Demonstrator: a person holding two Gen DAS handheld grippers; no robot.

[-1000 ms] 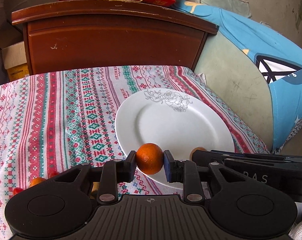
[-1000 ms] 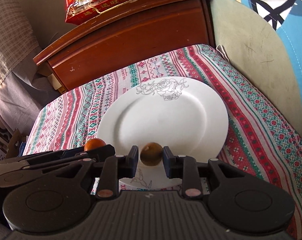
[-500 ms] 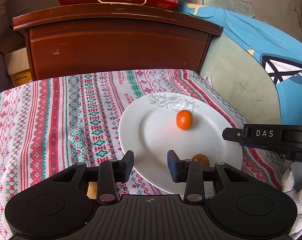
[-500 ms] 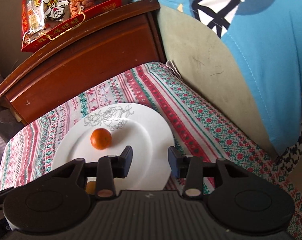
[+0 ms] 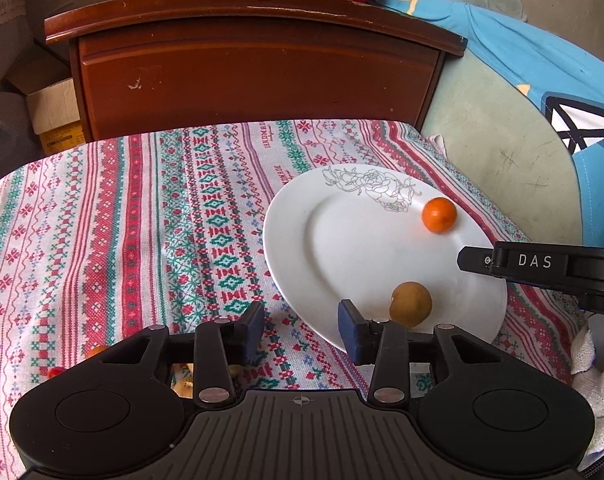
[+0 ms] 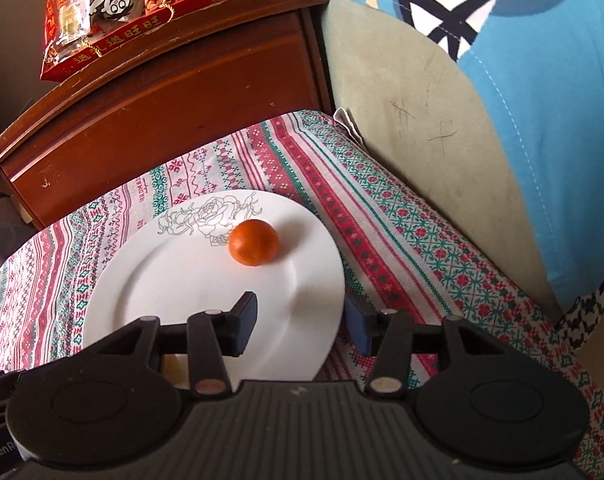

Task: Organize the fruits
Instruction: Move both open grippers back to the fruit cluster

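Orange fruit resting on the white plate by its rose motif, brownish-yellow fruit lying apart at the plate's near rim, left gripper spread wide and empty over the patterned tablecloth, right gripper likewise released above the plate's edge, wooden cabinet behind.

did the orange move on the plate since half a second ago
Yes. The orange was below the rose print near the plate centre; now it sits right of the print, near the far-right rim.
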